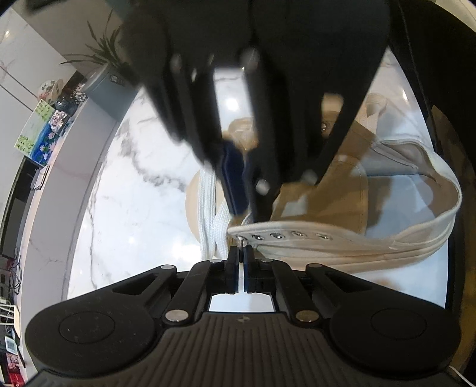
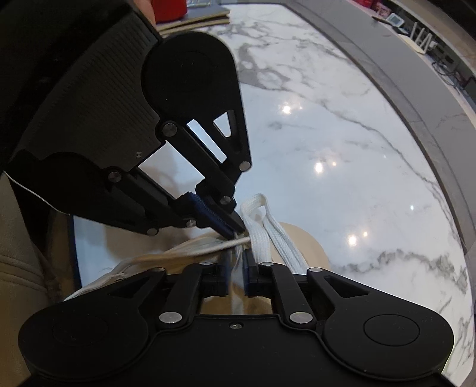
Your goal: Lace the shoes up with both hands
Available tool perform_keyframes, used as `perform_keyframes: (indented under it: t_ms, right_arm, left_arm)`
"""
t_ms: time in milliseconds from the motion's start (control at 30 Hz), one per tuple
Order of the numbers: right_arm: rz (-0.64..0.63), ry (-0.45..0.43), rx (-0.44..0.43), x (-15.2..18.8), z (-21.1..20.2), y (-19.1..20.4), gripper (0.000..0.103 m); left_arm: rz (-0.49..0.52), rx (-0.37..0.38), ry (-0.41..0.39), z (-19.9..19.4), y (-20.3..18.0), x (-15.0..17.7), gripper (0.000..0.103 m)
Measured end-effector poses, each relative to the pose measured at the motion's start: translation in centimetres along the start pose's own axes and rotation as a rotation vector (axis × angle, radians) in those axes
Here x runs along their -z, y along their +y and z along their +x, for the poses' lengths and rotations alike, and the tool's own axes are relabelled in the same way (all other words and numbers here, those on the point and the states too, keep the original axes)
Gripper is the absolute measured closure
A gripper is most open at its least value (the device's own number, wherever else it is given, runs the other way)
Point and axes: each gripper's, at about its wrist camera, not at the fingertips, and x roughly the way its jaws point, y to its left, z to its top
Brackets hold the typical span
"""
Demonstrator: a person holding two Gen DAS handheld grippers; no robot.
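A cream canvas shoe point(image 1: 342, 202) with a tan tongue lies on the marble table point(image 1: 134, 193), its row of metal eyelets point(image 1: 278, 236) facing my left gripper. My left gripper point(image 1: 241, 253) is shut on the thin lace tip at the first eyelet. The flat white lace point(image 1: 208, 208) bunches beside the toe. In the right wrist view the left gripper point(image 2: 236, 229) comes in from the upper left, pinching the lace end beside the white lace point(image 2: 267, 235). My right gripper point(image 2: 237, 262) stands just below it, slightly open, a blurred strand in the gap. It shows blurred over the shoe point(image 1: 238, 190).
A potted plant point(image 1: 104, 59) and painted cards point(image 1: 38, 131) stand on a grey ledge at the left. A raised grey counter edge point(image 2: 386, 74) curves round the marble top point(image 2: 342, 134). Books and a red object point(image 2: 193, 20) lie at the far end. A beige seat point(image 2: 17, 268) is at the left.
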Motion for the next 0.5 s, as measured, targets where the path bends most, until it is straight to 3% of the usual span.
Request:
perform_keyframes:
  t_ms: [67,300,500]
  right_arm:
    - [0.025,-0.022,0.014,0.7,-1.0,0.2,0.079]
    - [0.156,-0.105,0.113,3.5,-3.9,1.6,0.079]
    - [0.333,-0.152,0.193,6.4,-5.3,2.7,0.079]
  left_arm:
    - [-0.009,-0.013,0.011,-0.4,0.0,0.2,0.101]
    - [-0.036,-0.061,0.066,-2.1,-0.4,1.2,0.101]
    - [-0.094,-0.152,0.17,-4.0,0.2,2.7,0.101]
